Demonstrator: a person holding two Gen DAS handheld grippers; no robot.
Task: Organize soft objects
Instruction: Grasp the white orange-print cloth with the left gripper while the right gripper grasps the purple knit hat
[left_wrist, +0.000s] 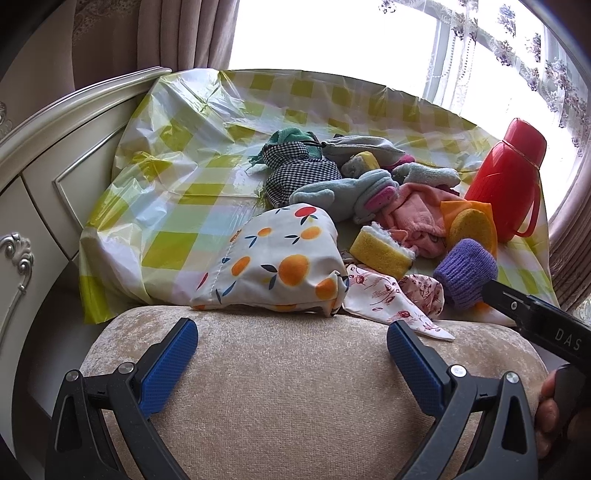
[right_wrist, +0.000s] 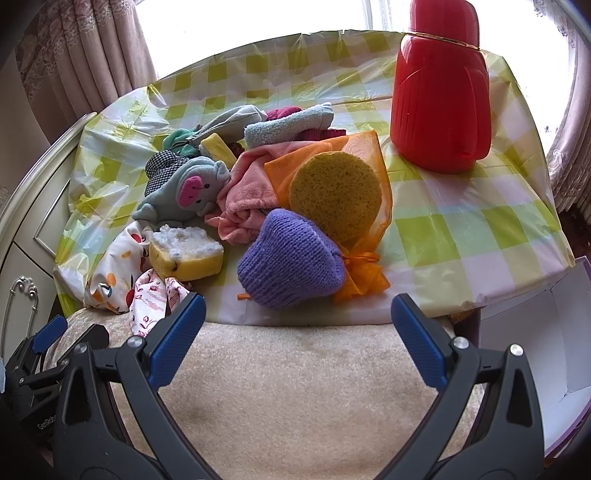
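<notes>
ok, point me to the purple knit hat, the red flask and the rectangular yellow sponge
purple knit hat (right_wrist: 291, 258): right wrist view, middle of the knit body.
red flask (right_wrist: 439, 103): right wrist view, ribbed body below the cap.
rectangular yellow sponge (left_wrist: 380, 254): left wrist view, yellow side face.

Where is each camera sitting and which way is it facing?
Left wrist: on the left claw, open above a beige cushion, facing the table's cloth pile toward the window; the right claw and some fingers show at right.
Right wrist: on the right claw, open, facing the purple hat and red flask; the left claw shows at bottom left.
Both share the hat, flask, yellow sponge and checked tablecloth.
</notes>
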